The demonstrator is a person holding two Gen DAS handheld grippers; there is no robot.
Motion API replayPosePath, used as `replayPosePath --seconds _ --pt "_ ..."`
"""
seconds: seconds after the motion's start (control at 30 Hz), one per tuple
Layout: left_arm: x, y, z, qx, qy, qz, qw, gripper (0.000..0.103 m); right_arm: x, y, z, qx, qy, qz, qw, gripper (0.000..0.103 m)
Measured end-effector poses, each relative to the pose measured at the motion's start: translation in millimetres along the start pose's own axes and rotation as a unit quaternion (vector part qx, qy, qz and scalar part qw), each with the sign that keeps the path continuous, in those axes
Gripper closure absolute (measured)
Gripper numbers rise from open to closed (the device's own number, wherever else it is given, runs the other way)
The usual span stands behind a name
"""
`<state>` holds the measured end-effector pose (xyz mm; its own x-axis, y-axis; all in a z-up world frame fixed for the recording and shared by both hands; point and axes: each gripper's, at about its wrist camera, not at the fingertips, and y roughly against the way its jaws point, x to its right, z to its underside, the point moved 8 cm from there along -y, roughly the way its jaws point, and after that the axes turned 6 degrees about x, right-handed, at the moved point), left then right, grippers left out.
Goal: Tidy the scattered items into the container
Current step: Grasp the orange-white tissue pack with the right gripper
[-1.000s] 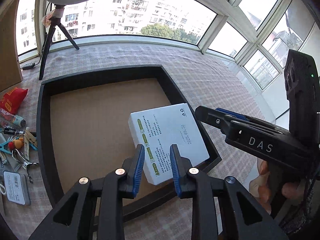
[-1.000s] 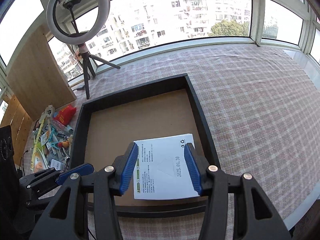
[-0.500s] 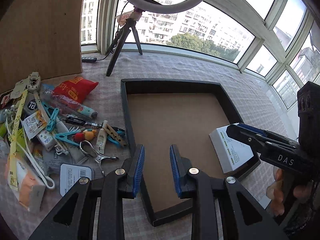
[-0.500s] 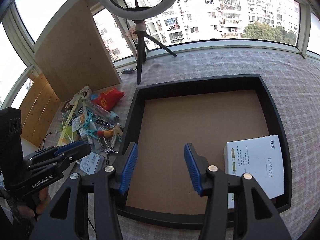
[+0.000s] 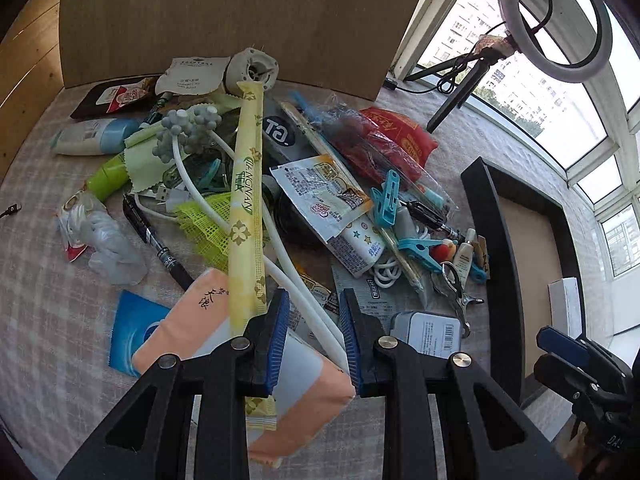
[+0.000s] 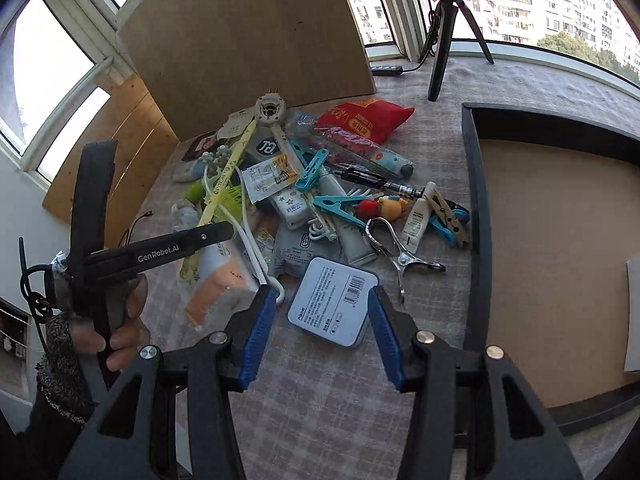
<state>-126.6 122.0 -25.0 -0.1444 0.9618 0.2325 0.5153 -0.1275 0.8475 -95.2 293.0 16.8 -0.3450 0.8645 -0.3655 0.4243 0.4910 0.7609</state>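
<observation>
A heap of scattered items covers the checked cloth left of the black tray [image 5: 492, 240] [image 6: 476, 200]. My left gripper [image 5: 314, 320] hangs open over a peach tissue pack [image 5: 200, 320] and a white cable [image 5: 304, 288], gripping nothing; a yellow tea stick [image 5: 246, 184] lies just to its left. My right gripper [image 6: 320, 308] is open above a white tin with a barcode [image 6: 332, 300] [image 5: 432, 332], its pads not pressing it. A white box [image 5: 564, 308] [image 6: 632, 312] lies in the tray. A hand holds the left gripper [image 6: 216, 236] over the heap.
The heap holds a red pouch [image 6: 360, 120], a metal clip [image 6: 396, 248], blue clothes pegs [image 5: 386, 200] and a black pen [image 5: 160, 248]. A brown board [image 5: 240, 20] leans behind it. A ring light on a tripod [image 5: 556, 20] stands by the windows.
Both grippers have swung left, away from the tray and over the heap of items. The white box stays behind in the tray. Neither jaw gap has changed.
</observation>
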Motion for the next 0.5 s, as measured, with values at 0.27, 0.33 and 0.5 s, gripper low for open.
replayPosePath --seconds 0.27,0.33,0.5 --pt "-60.8 13.2 -7.2 0.018 -0.022 -0.031 0.9991 0.077 -53.7 -39.8 32.1 -0.028 -0.014 -0.020 0.999 0.055" --pt "-65.6 14.4 -3.6 0.010 -0.031 -0.010 0.9994 0.077 -64.1 -48.1 38.0 -0.033 -0.017 -0.027 0.999 0.055" --pt "-75.9 24.4 17.5 -0.010 -0.039 0.036 0.9986 0.076 -78.3 -67.2 38.7 -0.037 -0.028 -0.033 0.998 0.055"
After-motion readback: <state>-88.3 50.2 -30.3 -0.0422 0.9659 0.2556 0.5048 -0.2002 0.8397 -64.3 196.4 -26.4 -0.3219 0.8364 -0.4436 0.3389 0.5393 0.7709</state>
